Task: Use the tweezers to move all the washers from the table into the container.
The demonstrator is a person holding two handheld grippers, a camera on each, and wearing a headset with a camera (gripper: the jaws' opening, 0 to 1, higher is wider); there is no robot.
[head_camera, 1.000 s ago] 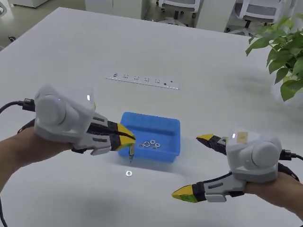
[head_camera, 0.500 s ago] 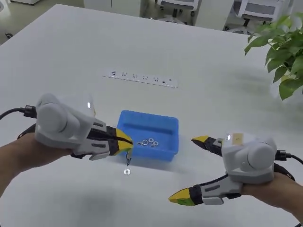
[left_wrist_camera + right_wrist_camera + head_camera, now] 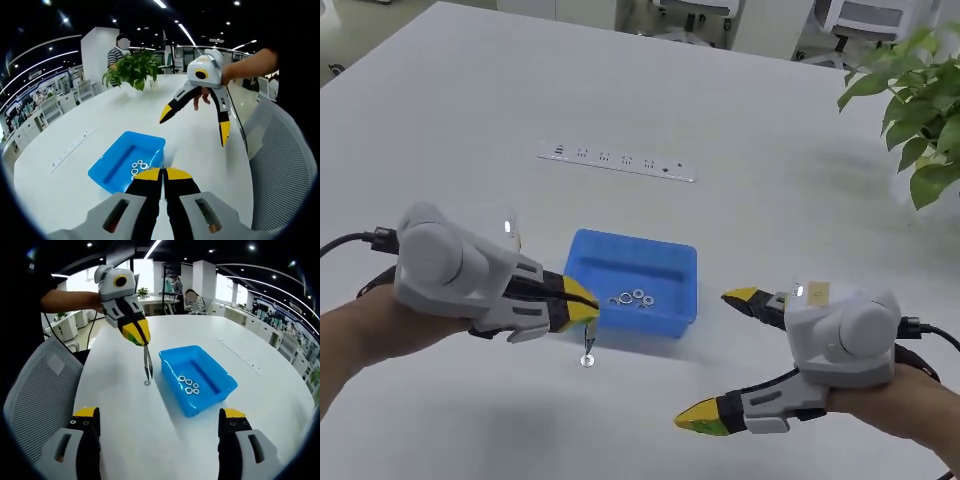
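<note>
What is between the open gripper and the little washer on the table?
Nothing, just bare white table between the right gripper and the washer; the right gripper view shows it.

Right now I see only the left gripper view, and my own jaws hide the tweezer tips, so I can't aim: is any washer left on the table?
Observer: Yes, one washer lies flat on the table.
Operator: Where from the container?
Observer: Just outside the blue container, before the left end of its near wall in the head view.
Operator: And my tips?
Observer: The tweezers hang from the left gripper, tips right at that washer; whether they pinch it, I cannot tell.
</note>
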